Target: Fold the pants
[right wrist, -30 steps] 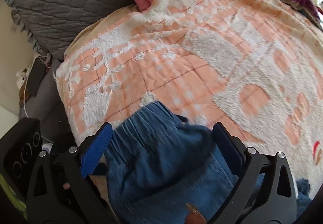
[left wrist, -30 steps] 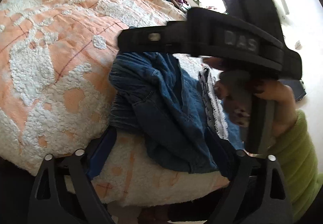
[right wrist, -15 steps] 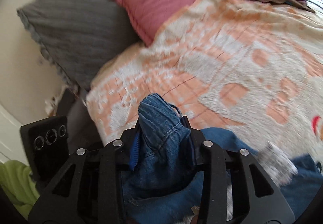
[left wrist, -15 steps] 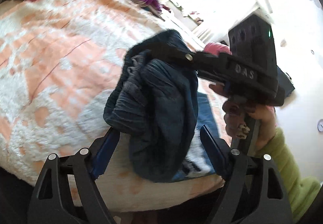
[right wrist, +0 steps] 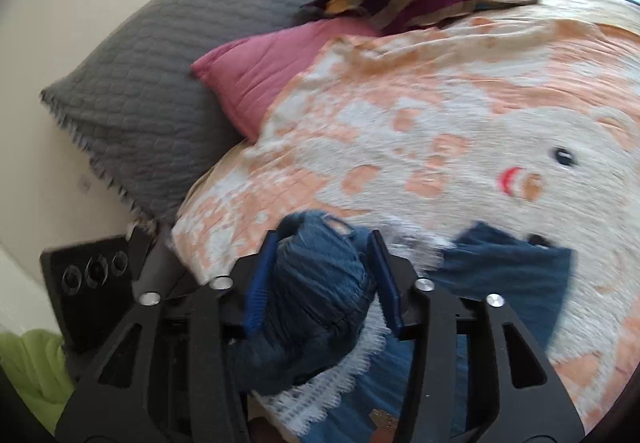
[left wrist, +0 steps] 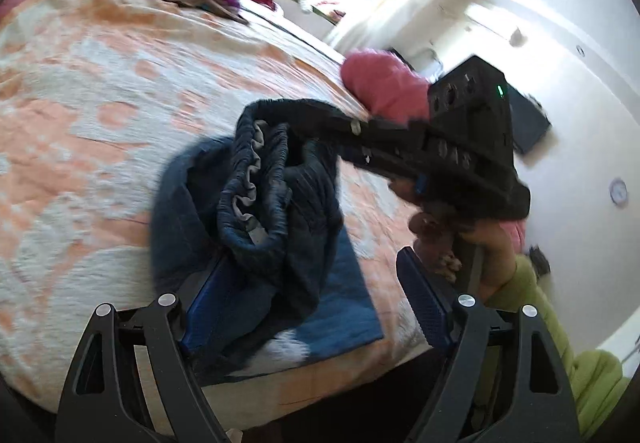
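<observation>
Angling down | right gripper (right wrist: 326,279) opening around pants (right wrist: 316,299) | left gripper (left wrist: 316,303) spread

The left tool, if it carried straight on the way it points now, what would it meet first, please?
Most likely the bunched denim pants, hanging directly ahead of the left tool from the right tool. Behind them lies the orange-and-white blanket; depth is blurred.

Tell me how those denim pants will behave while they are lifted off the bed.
Probably floppy: the pants sag in loose folds below the right gripper. Likely to bunch, since the elastic waistband is gathered. Fairly heavy denim may slip, as the jaws are opening.
</observation>
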The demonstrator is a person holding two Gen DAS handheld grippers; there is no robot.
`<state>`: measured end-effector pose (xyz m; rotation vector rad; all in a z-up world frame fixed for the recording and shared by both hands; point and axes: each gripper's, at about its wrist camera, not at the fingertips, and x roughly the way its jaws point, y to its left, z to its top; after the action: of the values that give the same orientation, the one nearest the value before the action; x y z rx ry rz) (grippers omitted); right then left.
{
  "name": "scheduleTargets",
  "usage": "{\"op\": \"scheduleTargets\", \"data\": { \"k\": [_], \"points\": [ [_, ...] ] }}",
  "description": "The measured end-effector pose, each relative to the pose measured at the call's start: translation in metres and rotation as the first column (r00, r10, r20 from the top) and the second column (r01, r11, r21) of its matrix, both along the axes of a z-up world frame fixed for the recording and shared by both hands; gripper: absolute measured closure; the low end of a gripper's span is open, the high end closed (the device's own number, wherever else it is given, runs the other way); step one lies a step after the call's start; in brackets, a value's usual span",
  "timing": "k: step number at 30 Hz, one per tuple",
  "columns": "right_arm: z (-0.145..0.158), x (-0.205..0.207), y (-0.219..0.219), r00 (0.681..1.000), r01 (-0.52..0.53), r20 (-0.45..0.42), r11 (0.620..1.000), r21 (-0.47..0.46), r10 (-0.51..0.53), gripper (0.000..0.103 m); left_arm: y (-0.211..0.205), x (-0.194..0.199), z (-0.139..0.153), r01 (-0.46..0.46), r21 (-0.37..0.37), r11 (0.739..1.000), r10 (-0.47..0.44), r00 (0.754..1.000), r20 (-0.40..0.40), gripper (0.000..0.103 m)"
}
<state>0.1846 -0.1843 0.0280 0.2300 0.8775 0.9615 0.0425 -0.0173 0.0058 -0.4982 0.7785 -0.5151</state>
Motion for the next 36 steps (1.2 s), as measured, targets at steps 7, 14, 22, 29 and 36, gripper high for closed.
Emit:
{"op": "scheduleTargets", "data": {
  "k": [7,14,22,29,36],
  "points": [
    [-0.006,-0.01,-0.046,0.99,0.132,0.064,0.985,-0.108,-0.126,0.04,0.0,-0.008,0.004,0.001,0.054,0.999,-0.003,0.999,0.049,0.023],
    [-0.026,-0.006,-0.025,0.995,0.104,0.018,0.98,-0.169,-0.102,0.026,0.019,0.019,-0.012,-0.125,0.237,0.964,0.13,0.991,-0.008,0.049],
    [-0.062,-0.007,-0.029,0.986,0.165,0.097,0.845,-0.508,-0.135,0.045,-0.016,0.018,-0.033,-0.032,0.381,0.924,0.045,0.999,-0.026,0.049],
    [-0.058,-0.008,-0.049,0.975,0.222,0.112,0.854,-0.47,-0.191,0.038,0.0,0.002,-0.033,-0.027,0.306,0.952,0.041,0.998,-0.04,0.042],
    [-0.014,-0.051,-0.066,0.962,0.229,0.214,0.923,-0.31,-0.167,0.03,0.021,-0.015,-0.012,-0.071,0.297,0.952,0.073,0.997,0.005,0.02]
  ]
}}
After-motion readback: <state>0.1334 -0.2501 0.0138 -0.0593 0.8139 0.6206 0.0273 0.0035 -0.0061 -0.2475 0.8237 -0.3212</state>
